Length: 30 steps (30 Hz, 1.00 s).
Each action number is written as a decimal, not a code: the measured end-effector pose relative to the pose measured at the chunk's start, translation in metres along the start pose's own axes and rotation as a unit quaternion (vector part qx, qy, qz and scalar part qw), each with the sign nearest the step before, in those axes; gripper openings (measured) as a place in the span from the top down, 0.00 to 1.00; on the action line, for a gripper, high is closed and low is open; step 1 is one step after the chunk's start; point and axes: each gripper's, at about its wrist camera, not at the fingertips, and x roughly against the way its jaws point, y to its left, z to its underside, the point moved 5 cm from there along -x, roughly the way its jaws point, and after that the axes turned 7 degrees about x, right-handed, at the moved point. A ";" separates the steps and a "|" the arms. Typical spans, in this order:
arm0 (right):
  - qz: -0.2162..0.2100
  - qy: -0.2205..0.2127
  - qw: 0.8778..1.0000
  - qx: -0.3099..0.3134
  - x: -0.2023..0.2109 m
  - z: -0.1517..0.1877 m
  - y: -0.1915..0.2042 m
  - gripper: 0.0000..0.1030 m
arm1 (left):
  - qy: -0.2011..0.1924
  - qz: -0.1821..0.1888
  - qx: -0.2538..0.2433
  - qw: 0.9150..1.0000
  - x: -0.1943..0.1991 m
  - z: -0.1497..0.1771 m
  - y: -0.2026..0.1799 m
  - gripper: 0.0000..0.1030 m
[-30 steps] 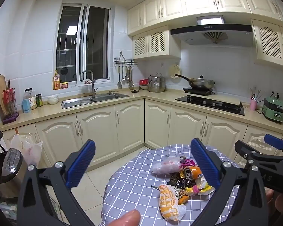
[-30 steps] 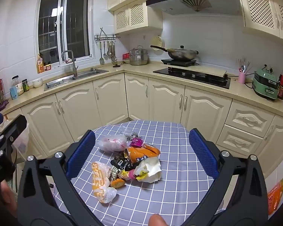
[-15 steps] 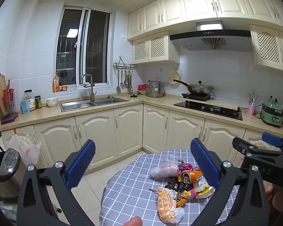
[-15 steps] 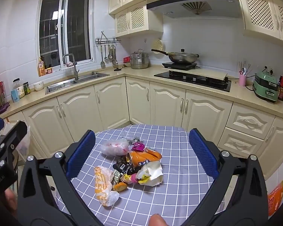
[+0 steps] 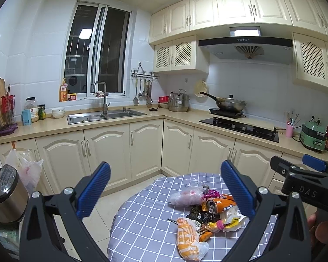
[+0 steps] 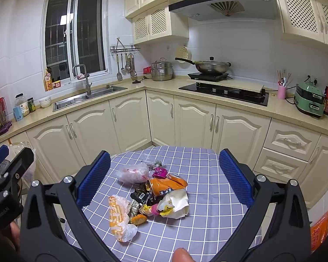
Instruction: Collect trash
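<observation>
Left wrist view: the left claw (image 5: 164, 187) is spread wide and holds nothing, hovering above and short of a round table (image 5: 142, 218) with a checked cloth. The trash pile (image 5: 207, 214) lies ahead and to the right of its centre line, closer to the right-hand finger. The table's left edge drops to bare floor. The right claw (image 5: 304, 168) enters at the far right.

Right wrist view: the right claw (image 6: 164, 174) is also spread wide and empty. The pile sits almost centred between its fingers, so this arm seems better placed. An orange can (image 6: 166, 185) lies on its side, long axis running left to right. Open cloth surrounds the pile.
</observation>
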 end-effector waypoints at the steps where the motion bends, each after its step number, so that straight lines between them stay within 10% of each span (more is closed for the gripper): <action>1: 0.000 0.000 1.000 0.000 0.000 0.000 0.000 0.06 | -0.001 -0.002 0.000 1.000 -0.001 0.000 -0.001 0.04; 30: 0.006 0.007 1.000 -0.001 -0.013 0.002 0.000 0.06 | 0.022 0.004 0.007 1.000 -0.020 0.015 0.002 0.04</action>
